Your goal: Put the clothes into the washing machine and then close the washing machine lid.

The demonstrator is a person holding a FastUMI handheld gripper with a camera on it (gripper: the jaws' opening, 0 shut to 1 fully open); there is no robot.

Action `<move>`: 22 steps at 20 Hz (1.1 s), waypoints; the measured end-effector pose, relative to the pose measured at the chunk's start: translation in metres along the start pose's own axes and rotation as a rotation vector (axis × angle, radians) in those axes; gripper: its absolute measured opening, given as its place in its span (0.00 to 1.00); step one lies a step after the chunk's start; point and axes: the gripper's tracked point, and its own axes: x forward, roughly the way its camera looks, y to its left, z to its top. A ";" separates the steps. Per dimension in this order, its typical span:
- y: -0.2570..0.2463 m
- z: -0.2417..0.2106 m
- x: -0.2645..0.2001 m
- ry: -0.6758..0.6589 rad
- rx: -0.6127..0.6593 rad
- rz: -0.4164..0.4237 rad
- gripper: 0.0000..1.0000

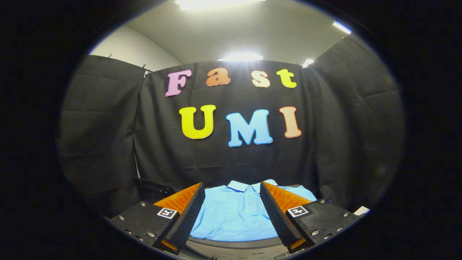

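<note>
A light blue polo shirt (236,213) lies spread flat, collar away from the camera and its buttoned placket running straight down the middle, just ahead of the gripper (232,191) and showing through the gap between its two fingers. The fingers stand wide apart with nothing between them, and neither one touches the cloth as far as can be seen; whether they hover above the shirt or sit level with it cannot be told. The shirt rests on a dark surface (231,242) whose curved near edge runs under the fingers; what this surface belongs to is hard to make out. The shirt's left side and its right sleeve are hidden behind the fingers, and its lower hem is partly cut off by that curved edge. To the left of the shirt, a dark boxy object (153,189) sits in shadow, too dim to identify. Beyond the shirt hangs the black cloth wall (108,144) of the booth, closing in the back and both sides, with a pale ceiling and bright ceiling lights (240,57) above it.
</note>
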 end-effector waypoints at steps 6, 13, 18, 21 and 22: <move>-0.015 -0.030 0.058 0.162 -0.029 0.006 0.95; -0.031 -0.069 0.103 0.331 -0.031 0.000 0.95; -0.041 -0.091 0.129 0.429 -0.023 0.000 0.95; -0.045 -0.106 0.141 0.500 -0.017 0.000 0.95; -0.047 -0.112 0.144 0.523 -0.023 -0.002 0.95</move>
